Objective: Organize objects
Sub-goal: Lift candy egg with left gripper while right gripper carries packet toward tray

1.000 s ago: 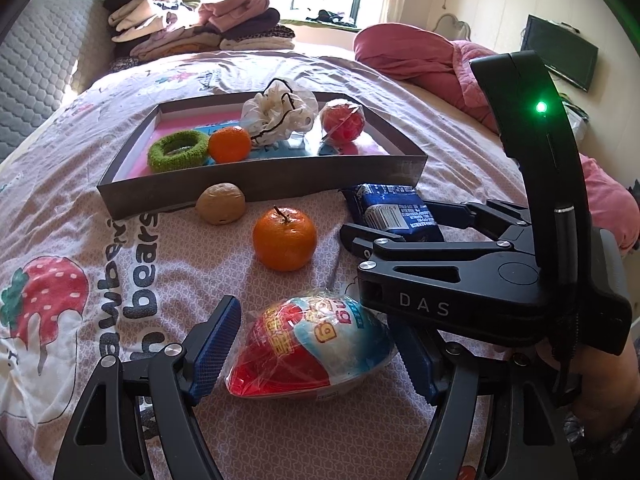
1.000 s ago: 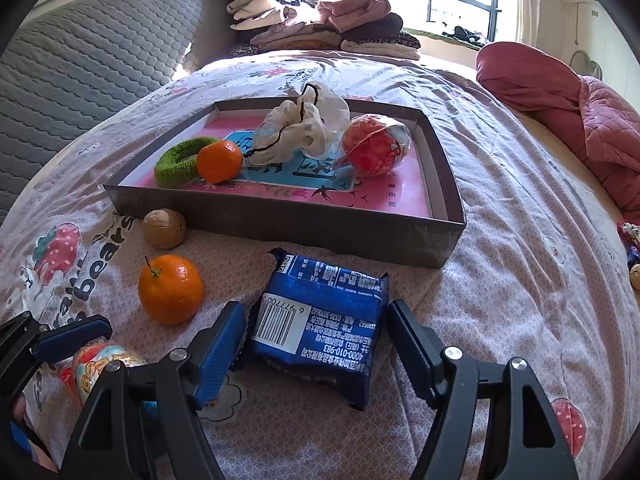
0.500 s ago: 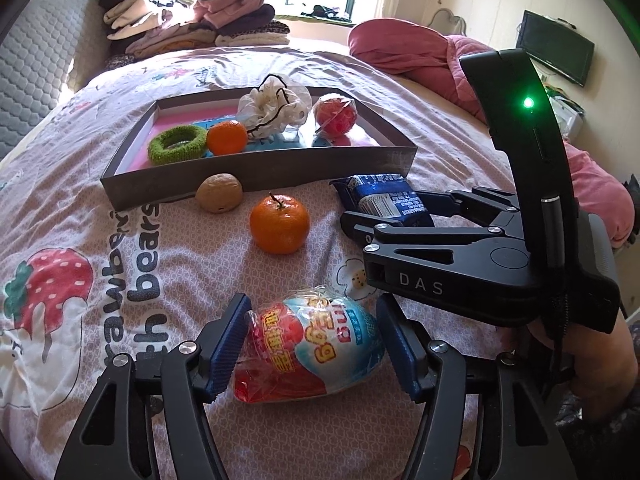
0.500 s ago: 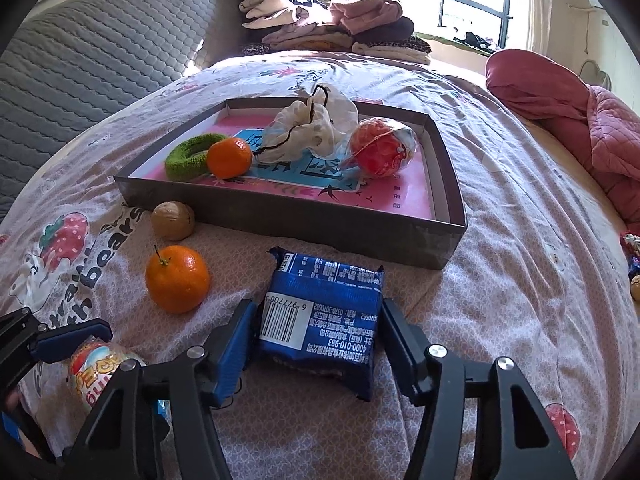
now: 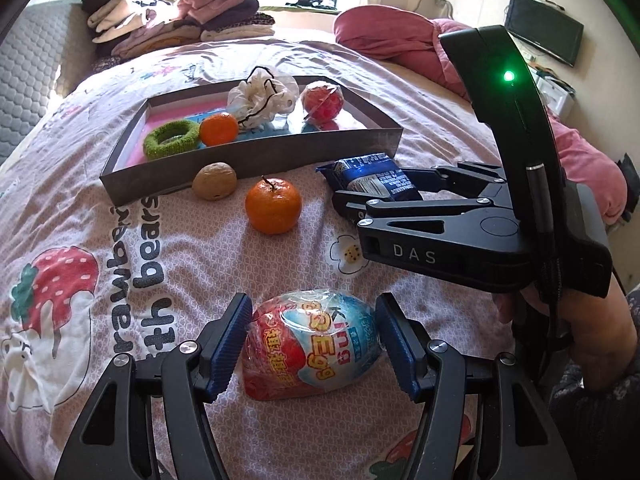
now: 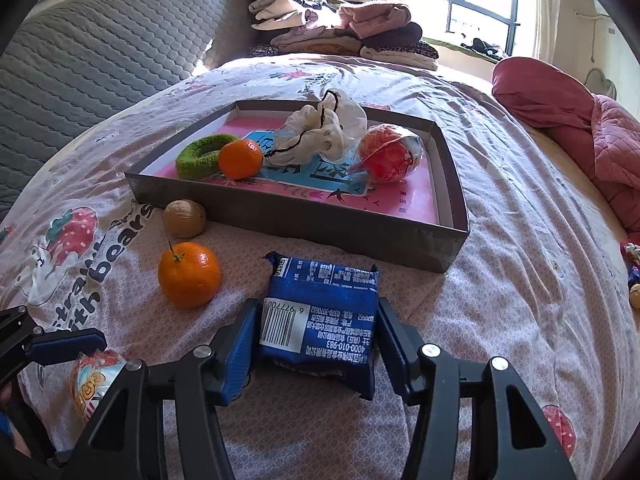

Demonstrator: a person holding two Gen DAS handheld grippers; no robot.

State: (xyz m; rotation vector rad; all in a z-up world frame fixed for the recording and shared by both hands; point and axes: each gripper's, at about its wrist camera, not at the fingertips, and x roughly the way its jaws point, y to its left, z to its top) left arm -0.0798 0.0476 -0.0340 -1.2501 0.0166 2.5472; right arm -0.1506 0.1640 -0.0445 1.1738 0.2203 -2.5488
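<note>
My left gripper (image 5: 312, 344) is shut on a wrapped toy egg (image 5: 312, 344), red, white and blue, resting on the bedspread. My right gripper (image 6: 316, 340) is shut on a blue snack packet (image 6: 320, 320); it also shows in the left wrist view (image 5: 372, 176). A grey tray (image 6: 304, 216) beyond holds a green hair ring (image 6: 200, 154), a tangerine (image 6: 240, 159), a white pouch (image 6: 320, 132) and a red wrapped ball (image 6: 390, 154). A loose tangerine (image 6: 189, 274) and a walnut (image 6: 184, 218) lie in front of the tray.
Folded clothes (image 6: 336, 28) are stacked at the head of the bed. A pink quilt (image 6: 580, 120) is bunched at the right. A grey padded headboard (image 6: 80, 68) stands on the left. Small items (image 6: 632, 272) lie at the far right edge.
Both grippers have closed: the left onto the toy egg, the right onto the blue packet. Both have also moved slightly forward around their objects.
</note>
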